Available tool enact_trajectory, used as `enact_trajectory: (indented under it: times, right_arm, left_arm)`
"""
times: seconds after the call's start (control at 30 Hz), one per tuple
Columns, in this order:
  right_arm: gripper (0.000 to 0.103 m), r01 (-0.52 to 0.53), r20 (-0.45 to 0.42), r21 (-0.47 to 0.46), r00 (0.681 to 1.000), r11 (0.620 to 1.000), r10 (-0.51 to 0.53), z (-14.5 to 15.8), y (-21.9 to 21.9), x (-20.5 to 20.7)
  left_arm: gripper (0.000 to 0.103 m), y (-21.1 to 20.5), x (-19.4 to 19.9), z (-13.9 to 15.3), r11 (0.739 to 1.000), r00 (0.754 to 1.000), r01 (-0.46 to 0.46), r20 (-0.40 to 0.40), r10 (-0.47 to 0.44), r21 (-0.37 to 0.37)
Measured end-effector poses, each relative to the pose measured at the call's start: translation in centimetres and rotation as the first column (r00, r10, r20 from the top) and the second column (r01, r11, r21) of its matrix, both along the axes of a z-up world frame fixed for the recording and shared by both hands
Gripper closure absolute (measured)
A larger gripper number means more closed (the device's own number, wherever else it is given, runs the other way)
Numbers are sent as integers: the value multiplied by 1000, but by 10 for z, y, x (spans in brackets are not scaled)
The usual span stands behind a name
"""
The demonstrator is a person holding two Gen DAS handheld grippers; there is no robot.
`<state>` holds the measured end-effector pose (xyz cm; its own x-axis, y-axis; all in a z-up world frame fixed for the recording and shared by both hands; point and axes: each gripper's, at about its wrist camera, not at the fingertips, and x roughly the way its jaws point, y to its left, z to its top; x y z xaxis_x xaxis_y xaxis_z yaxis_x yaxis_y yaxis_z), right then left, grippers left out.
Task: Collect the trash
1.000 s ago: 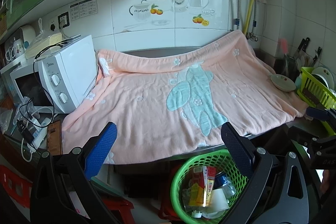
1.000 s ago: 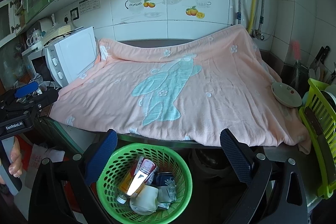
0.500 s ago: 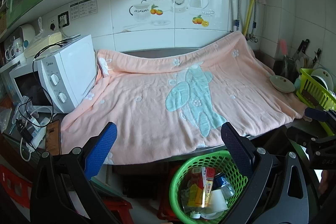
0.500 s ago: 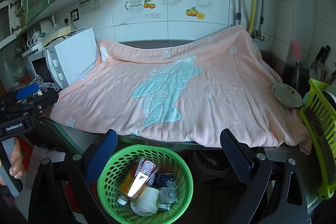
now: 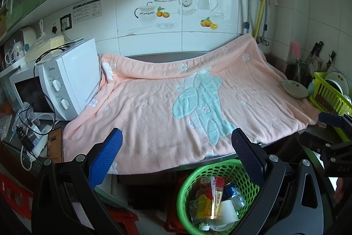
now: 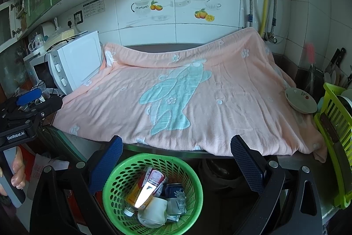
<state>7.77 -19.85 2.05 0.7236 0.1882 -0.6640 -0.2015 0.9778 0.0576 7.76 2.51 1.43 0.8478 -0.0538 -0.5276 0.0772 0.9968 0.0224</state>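
Below the blanket-covered counter (image 6: 187, 85), both grippers (image 5: 176, 151) (image 6: 176, 153) gape over the seemingly trash-filled basket (image 6: 114, 186).

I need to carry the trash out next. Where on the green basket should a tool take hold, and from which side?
Grip the green basket by its top rim, coming straight down over the near edge. The rim is a thin, exposed band that open fingers could likely straddle; the mesh wall tapers downward and the counter overhangs the far side.
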Motion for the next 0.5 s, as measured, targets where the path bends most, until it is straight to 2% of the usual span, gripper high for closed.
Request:
enact_trajectory:
  times: [0.5]
  right_arm:
    - [8, -1, 14, -5, 1000, 1000, 1, 3, 3, -2]
  left_arm:
    - [5, 2, 0, 1, 1000, 1000, 8, -8, -8, 4]
